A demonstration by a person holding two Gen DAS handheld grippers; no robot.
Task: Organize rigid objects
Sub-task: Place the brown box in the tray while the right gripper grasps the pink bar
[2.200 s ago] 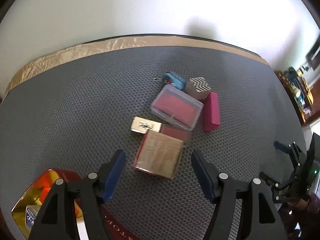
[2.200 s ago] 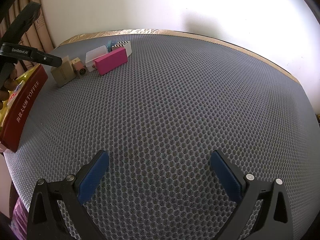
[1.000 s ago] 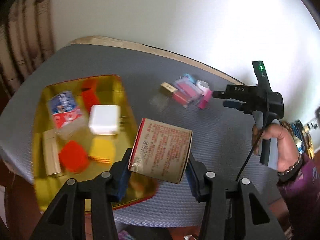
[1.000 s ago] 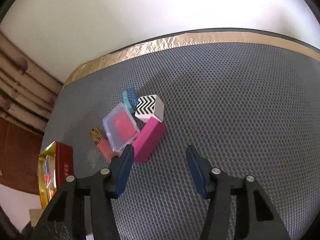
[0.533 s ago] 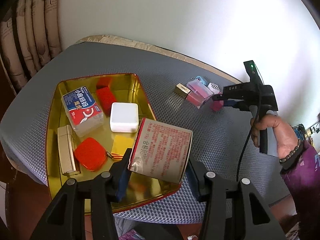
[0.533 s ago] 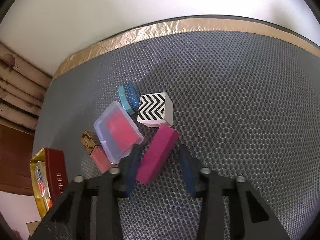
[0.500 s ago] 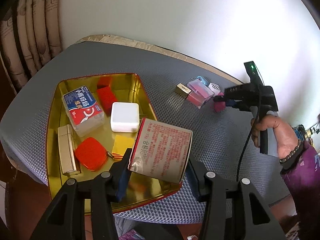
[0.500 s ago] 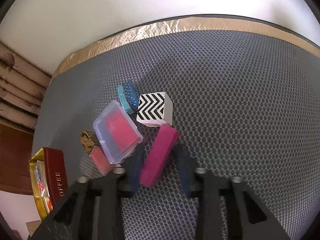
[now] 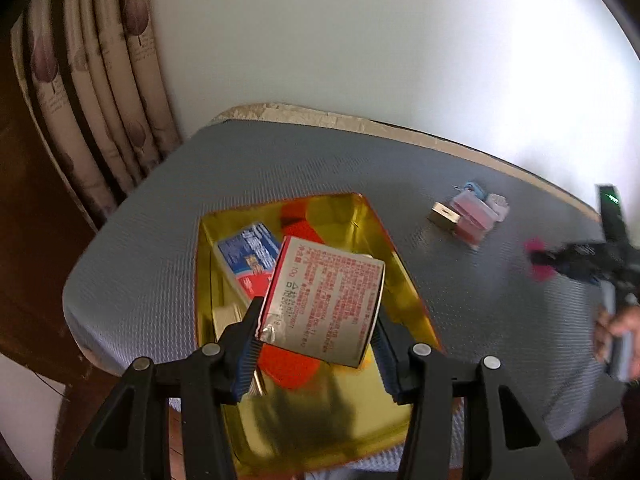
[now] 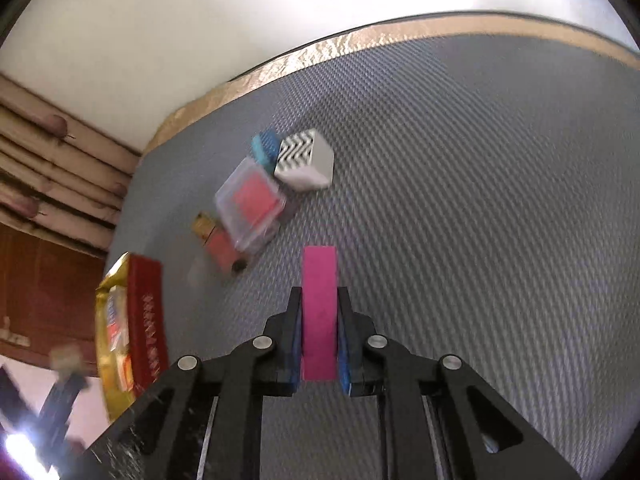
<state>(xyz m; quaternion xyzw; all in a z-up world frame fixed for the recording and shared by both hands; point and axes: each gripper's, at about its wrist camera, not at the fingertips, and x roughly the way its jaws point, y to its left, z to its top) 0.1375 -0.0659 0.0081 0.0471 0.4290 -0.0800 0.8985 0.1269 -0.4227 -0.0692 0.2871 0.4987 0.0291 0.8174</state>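
My left gripper point(image 9: 318, 322) is shut on a tan box with red print point(image 9: 324, 300) and holds it above the gold tin point(image 9: 416, 312). The tin holds a blue-and-white box point(image 9: 248, 252) and orange-red items point(image 9: 288, 366). My right gripper point(image 10: 319, 312) is shut on a magenta bar point(image 10: 319, 312), lifted above the grey mat. It shows blurred in the left wrist view point(image 9: 540, 264). On the mat stay a clear case with a pink insert point(image 10: 250, 200), a zigzag cube point(image 10: 306, 160), a blue item point(image 10: 266, 148), a gold box point(image 10: 204, 224) and a pink block point(image 10: 222, 250).
The tin with its red side point(image 10: 148, 320) stands at the mat's left end near the edge. A curtain point(image 9: 100, 100) hangs to the left and a white wall runs behind. The grey mat point(image 10: 480, 200) spreads to the right.
My right gripper closed on the magenta bar and lifted it away from the cluster. My left gripper moved forward over the tin with the tan box still held.
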